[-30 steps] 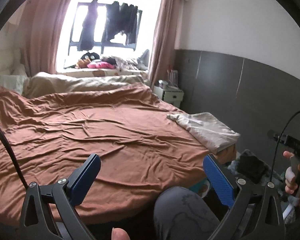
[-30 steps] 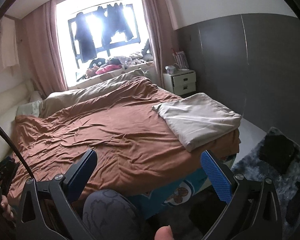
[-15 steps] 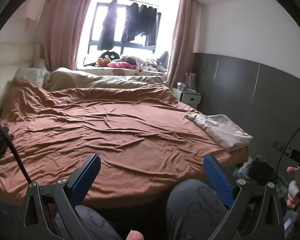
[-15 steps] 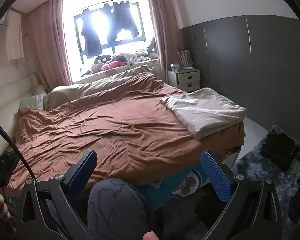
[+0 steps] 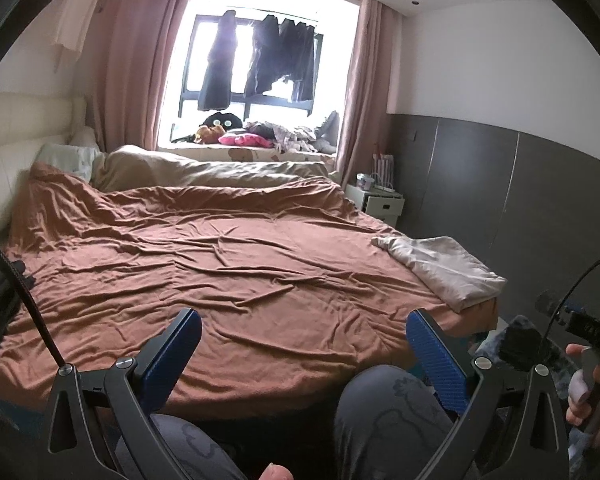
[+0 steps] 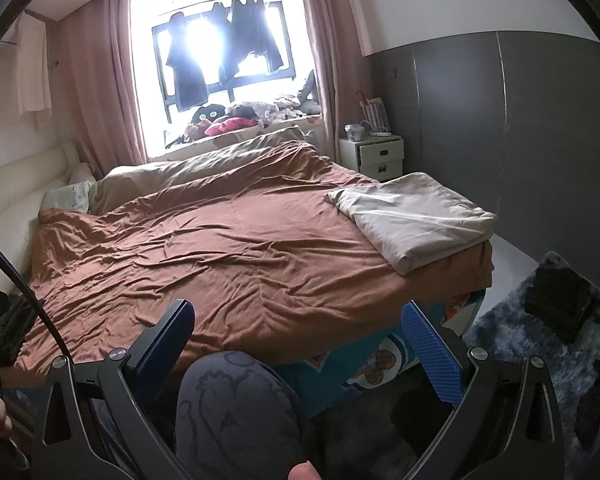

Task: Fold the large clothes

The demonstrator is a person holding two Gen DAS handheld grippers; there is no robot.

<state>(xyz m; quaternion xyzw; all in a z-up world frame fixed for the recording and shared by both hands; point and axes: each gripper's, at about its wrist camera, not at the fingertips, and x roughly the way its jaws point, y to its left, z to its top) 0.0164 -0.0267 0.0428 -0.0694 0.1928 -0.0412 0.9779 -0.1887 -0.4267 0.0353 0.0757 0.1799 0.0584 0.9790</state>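
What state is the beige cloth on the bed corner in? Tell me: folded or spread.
Folded. The beige cloth lies as a compact, layered rectangle with a thick doubled edge, on the brown cover near the bed's corner.

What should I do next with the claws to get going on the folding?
Probably reach the right claw toward the beige cloth at the bed's far right corner: both claws are open, empty, short of the brown cover.

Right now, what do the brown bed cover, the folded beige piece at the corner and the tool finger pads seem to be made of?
Brown bed cover: soft, matte woven or knit fabric, judging by its many fine creases.
Folded beige piece: thicker matte cloth, possibly cotton; it lies in layers with rounded fold edges.
Tool finger pads: blue, probably rubber or plastic, with a ribbed grip texture.
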